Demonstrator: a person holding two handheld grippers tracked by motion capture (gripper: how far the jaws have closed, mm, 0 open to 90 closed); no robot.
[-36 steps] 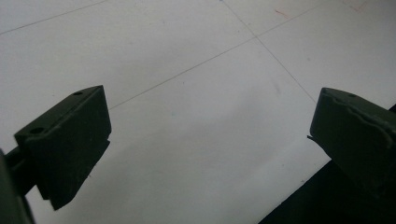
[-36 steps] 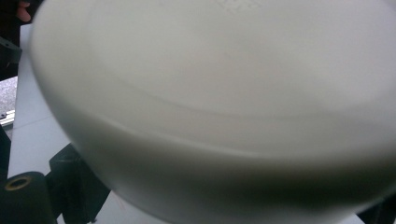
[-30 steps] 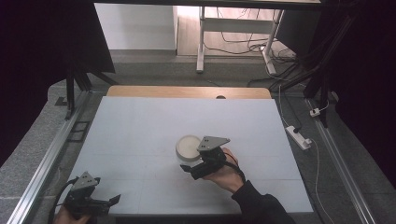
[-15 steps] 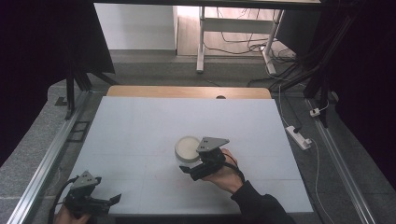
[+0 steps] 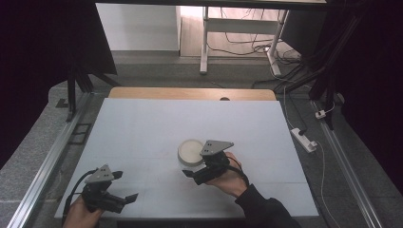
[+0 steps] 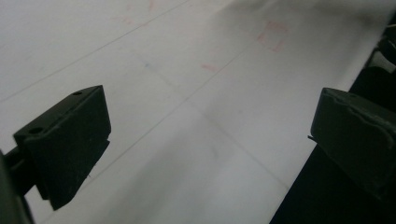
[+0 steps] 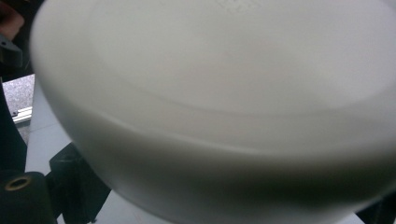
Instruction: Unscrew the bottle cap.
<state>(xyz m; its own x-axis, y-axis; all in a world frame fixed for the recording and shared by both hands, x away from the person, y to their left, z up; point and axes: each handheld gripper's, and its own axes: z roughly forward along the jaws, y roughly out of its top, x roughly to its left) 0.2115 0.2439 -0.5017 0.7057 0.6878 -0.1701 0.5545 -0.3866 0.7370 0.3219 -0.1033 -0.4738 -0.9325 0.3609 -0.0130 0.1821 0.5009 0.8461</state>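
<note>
One white bowl is sitting near the middle of the table: round, plain, shallow. Two grippers are showing. The right gripper is touching it; grip undeterminable. The left gripper is hovering spread, holding nothing.

Barely any change across the second. Right tool shifted a hair nearer the white bowl, on the bowl's near side, jaws now at its wall on the desk; in the right gripper view bowl pressed up close before the camera, blurred. Left tool, well off toward the near left desk corner from the bowl, nudged very slightly, hardly a measurable move; jaws wide apart over bare desk in the left gripper view. Whether the right jaws have closed on the bowl: cannot be told.
</note>
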